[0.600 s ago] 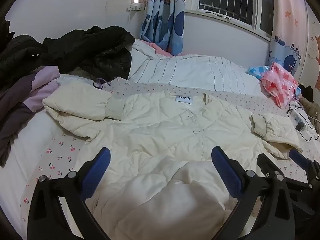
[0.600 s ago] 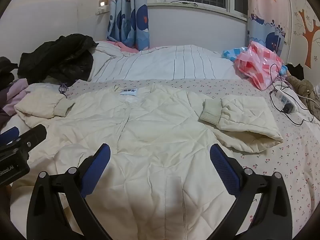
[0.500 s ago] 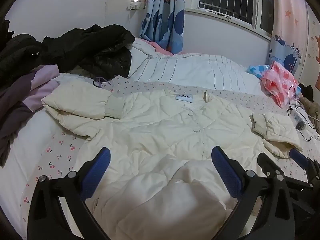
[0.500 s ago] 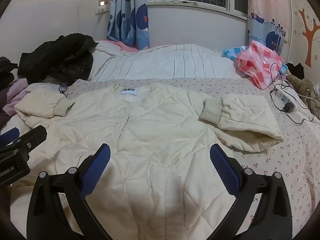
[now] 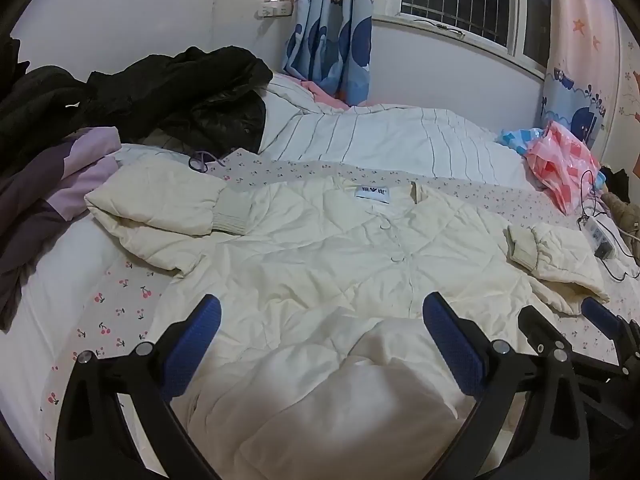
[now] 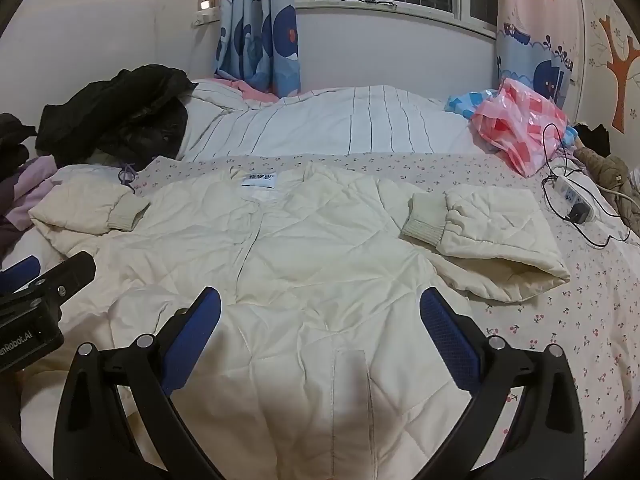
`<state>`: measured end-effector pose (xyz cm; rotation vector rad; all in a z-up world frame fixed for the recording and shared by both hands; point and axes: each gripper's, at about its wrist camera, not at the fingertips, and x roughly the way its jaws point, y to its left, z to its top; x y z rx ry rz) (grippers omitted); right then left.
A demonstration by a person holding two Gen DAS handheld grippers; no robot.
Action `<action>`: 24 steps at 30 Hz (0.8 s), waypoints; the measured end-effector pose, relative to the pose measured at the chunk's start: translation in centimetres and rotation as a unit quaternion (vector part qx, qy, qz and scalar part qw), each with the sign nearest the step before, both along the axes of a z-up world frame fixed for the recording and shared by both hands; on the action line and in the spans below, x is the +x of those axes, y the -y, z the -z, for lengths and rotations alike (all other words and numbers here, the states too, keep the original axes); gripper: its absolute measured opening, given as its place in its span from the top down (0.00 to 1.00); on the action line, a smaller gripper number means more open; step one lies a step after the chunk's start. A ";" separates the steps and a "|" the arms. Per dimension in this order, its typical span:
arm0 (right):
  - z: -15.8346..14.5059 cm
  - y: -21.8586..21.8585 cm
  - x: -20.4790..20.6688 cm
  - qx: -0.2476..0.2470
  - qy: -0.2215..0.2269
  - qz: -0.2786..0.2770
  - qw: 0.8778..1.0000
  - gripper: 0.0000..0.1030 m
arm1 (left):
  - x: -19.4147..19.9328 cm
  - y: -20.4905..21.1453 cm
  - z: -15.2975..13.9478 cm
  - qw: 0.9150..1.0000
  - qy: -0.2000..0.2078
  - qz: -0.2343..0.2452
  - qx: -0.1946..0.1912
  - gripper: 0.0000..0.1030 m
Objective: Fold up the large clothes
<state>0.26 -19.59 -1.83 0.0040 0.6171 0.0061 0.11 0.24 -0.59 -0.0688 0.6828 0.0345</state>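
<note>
A cream quilted jacket (image 5: pixel 320 256) (image 6: pixel 312 248) lies flat on the bed, front up, collar label toward the window. Both sleeves are folded inward, the left sleeve (image 5: pixel 160 208) and the right sleeve (image 6: pixel 492 232), cuffs pointing to the middle. My left gripper (image 5: pixel 320 320) hovers open above the jacket's lower left part, where the hem bunches up. My right gripper (image 6: pixel 318 312) stands open above the lower middle of the jacket. Nothing is between either pair of blue pads. Each gripper shows at the edge of the other's view.
Black coats (image 5: pixel 172 92) and purple garments (image 5: pixel 52 192) pile at the left of the bed. A striped duvet (image 6: pixel 340 124) lies behind the jacket. A pink plastic bag (image 6: pixel 520 128) and a power strip with cables (image 6: pixel 572 200) sit at the right on the cherry-print sheet (image 6: pixel 580 300).
</note>
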 end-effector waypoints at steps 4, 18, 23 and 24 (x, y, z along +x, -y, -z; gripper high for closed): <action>0.0 0.0 0.0 0.001 0.000 0.000 1.000 0.07 | 0.0 0.1 0.0 1.000 -0.001 0.000 0.000 0.06; 0.1 0.0 0.0 0.000 -0.002 -0.002 1.000 0.07 | 0.0 0.1 0.0 1.000 -0.001 -0.001 0.000 0.06; 0.2 0.0 0.1 -0.001 -0.003 -0.001 1.000 0.07 | 0.1 0.0 0.0 1.000 -0.003 -0.001 -0.001 0.06; 0.2 0.0 0.1 0.000 -0.003 -0.001 1.000 0.07 | 0.1 0.0 0.1 1.000 -0.004 -0.001 -0.001 0.06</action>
